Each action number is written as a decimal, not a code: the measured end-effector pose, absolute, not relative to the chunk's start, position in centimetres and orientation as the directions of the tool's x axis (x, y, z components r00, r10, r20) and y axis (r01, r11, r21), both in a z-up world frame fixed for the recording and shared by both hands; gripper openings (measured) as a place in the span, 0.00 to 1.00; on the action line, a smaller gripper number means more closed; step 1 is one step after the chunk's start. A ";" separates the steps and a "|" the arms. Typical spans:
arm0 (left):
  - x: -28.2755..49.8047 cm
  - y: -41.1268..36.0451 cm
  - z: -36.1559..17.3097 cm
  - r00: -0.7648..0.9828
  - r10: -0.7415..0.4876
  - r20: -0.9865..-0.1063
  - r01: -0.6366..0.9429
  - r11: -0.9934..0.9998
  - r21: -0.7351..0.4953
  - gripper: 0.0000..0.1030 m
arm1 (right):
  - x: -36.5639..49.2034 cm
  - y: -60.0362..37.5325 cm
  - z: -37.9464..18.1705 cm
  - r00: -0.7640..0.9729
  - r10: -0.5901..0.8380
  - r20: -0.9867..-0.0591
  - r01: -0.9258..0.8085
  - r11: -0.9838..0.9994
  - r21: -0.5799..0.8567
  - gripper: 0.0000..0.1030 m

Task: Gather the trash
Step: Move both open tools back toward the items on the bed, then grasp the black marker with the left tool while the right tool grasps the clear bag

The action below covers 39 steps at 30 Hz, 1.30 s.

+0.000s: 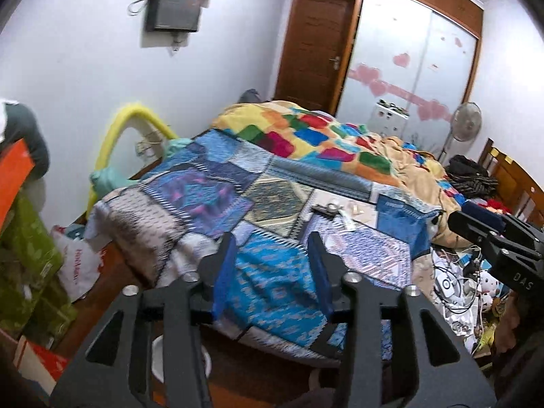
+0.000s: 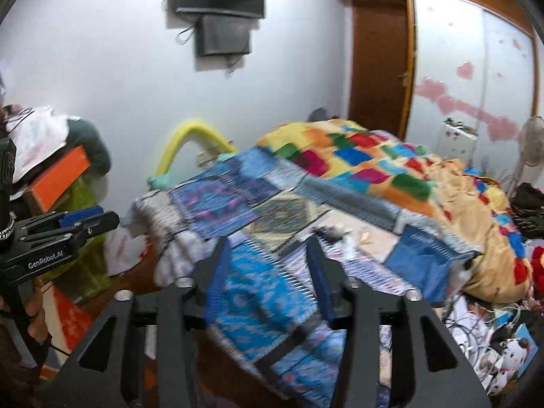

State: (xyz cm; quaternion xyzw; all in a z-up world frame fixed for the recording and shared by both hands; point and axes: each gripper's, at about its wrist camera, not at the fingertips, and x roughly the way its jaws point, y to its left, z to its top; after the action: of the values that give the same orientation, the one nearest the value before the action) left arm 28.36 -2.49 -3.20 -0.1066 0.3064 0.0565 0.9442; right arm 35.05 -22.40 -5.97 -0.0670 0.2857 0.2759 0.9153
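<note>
Small bits of trash lie on the patchwork bedspread: a dark piece, a white cap-like item and pale wrappers. They also show, blurred, in the right wrist view. My left gripper is open and empty, held above the near end of the bed, short of the trash. My right gripper is open and empty, also above the near end of the bed. The right gripper shows at the right edge of the left wrist view. The left gripper shows at the left of the right wrist view.
A colourful blanket covers the far half of the bed. Green and orange boxes stand at the left. A white bag and a white bowl are on the floor. Cables and toys clutter the right side. A fan stands by the wardrobe.
</note>
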 end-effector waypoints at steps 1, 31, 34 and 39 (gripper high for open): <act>29.2 -3.1 -3.2 0.805 0.037 -0.592 -0.166 0.972 -0.165 0.49 | 35.6 -23.1 -5.9 0.698 0.456 -0.552 -0.528 0.849 0.034 0.53; 59.2 -9.3 -21.2 0.629 -0.140 -0.765 -0.151 0.943 -0.297 0.54 | 56.2 -30.7 -20.0 0.687 0.236 -0.687 -0.272 0.961 0.058 0.54; 61.3 -9.0 -23.1 0.615 -0.160 -0.772 -0.168 0.930 -0.326 0.54 | 58.3 -30.2 -21.9 0.667 0.250 -0.702 -0.293 0.954 0.061 0.54; 63.9 -8.1 -26.1 0.595 -0.211 -0.775 -0.215 0.888 -0.407 0.42 | 62.0 -29.1 -24.7 0.633 0.263 -0.728 -0.320 0.945 0.063 0.54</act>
State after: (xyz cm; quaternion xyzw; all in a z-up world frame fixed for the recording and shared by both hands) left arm 63.92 -8.09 -26.13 -0.2370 0.4499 0.0012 0.8611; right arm 62.00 -29.09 -24.74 -0.0360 0.3969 0.1615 0.9028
